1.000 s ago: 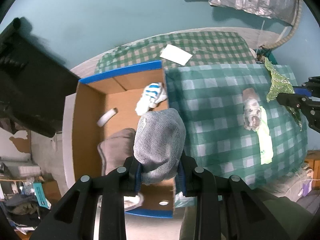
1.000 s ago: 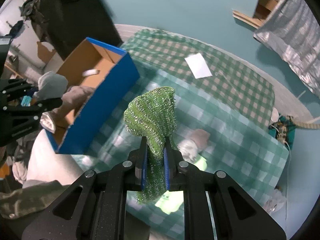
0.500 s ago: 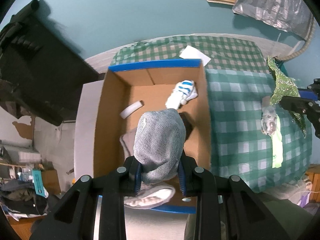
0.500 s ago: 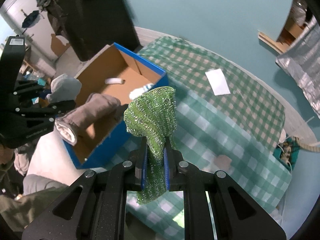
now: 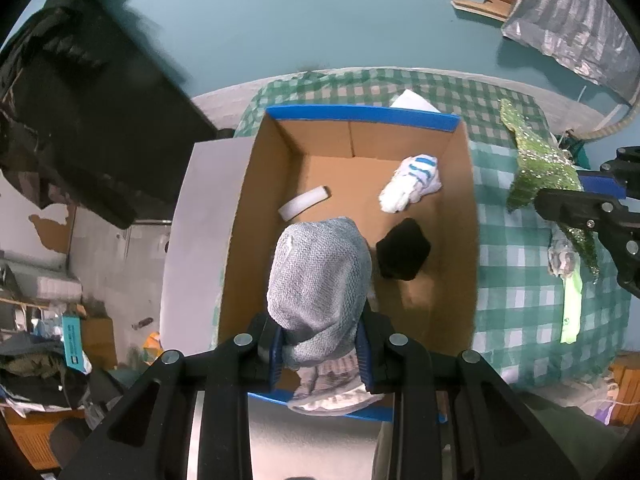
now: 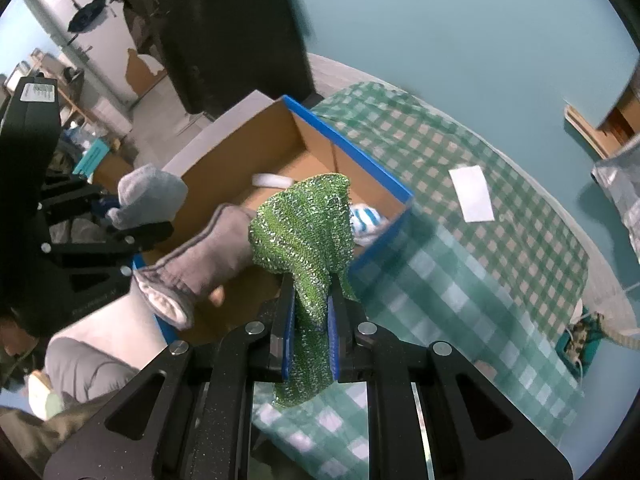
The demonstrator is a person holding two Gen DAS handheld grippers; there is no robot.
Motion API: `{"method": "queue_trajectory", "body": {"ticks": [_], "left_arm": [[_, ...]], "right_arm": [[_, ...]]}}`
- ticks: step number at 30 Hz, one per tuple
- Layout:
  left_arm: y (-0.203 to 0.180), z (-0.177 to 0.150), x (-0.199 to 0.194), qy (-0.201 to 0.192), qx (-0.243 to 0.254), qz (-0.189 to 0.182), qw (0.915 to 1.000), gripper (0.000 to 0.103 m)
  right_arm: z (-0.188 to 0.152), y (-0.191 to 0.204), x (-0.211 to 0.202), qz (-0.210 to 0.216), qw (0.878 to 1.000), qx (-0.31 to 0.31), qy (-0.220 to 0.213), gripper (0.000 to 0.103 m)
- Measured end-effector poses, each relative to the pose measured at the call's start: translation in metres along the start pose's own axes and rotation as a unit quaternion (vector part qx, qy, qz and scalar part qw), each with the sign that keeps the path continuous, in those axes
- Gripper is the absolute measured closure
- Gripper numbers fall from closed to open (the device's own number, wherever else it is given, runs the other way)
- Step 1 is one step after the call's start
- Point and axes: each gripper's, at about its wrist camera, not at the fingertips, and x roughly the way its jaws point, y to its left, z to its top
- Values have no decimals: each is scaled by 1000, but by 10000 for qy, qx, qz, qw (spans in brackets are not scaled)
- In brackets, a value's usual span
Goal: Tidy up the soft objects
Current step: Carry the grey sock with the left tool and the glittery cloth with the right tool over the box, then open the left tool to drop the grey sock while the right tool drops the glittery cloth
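Dim, fisheye warp, motion blur

The left wrist camera looks straight down, close over the box (image 5: 448,280), while the right one views it obliquely from the table (image 6: 460,280) side; both share it.

Hidden behind the grey sock (image 5: 318,280): part of the box (image 5: 256,208) floor. Blurred by motion: sock cuff (image 6: 168,300) (right wrist view). Cut off behind box rim: white paper (image 5: 412,101). Unidentifiable: black lump (image 5: 402,249).
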Motion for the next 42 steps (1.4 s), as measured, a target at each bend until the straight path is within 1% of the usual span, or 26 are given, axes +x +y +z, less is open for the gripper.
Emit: {"method": "queue_trajectory", "body": {"ticks": [11,16,21,28,32,33,34,36,38,40,42], "left_arm": [[25,-2,26,219,-219,-16,9995,74],[35,-2,40,359,-316,-79,9988,74],[41,-2,51,446,-337,-62,9984,73],[46,-5,60,550,-340,-59,9979,72],[49,-4,63,618,-378,-44,9974,69],[49,-4,62,607,-383,-40,9974,64],[49,-3,62,591,-369,-23,9976,57],[48,-4,61,556,-331,13,9979,55],[46,-4,59,504,-286,19,9983,52],[45,-4,58,505,-244,22,9984,43],[45,-4,57,467,-214,36,9987,40]], "right_arm": [[22,22,31,118,9997,-77,201,91],[29,24,50,184,9993,60,309,91],[33,28,65,188,9990,109,399,91],[37,32,78,218,9984,243,469,90],[38,36,83,195,9980,285,520,86],[39,37,83,169,9981,306,514,84],[39,36,83,150,9981,324,508,78],[39,38,83,121,9979,351,534,66],[38,39,82,75,9981,330,522,63],[37,40,79,43,9982,335,492,54],[36,40,76,11,9984,336,452,51]]}}
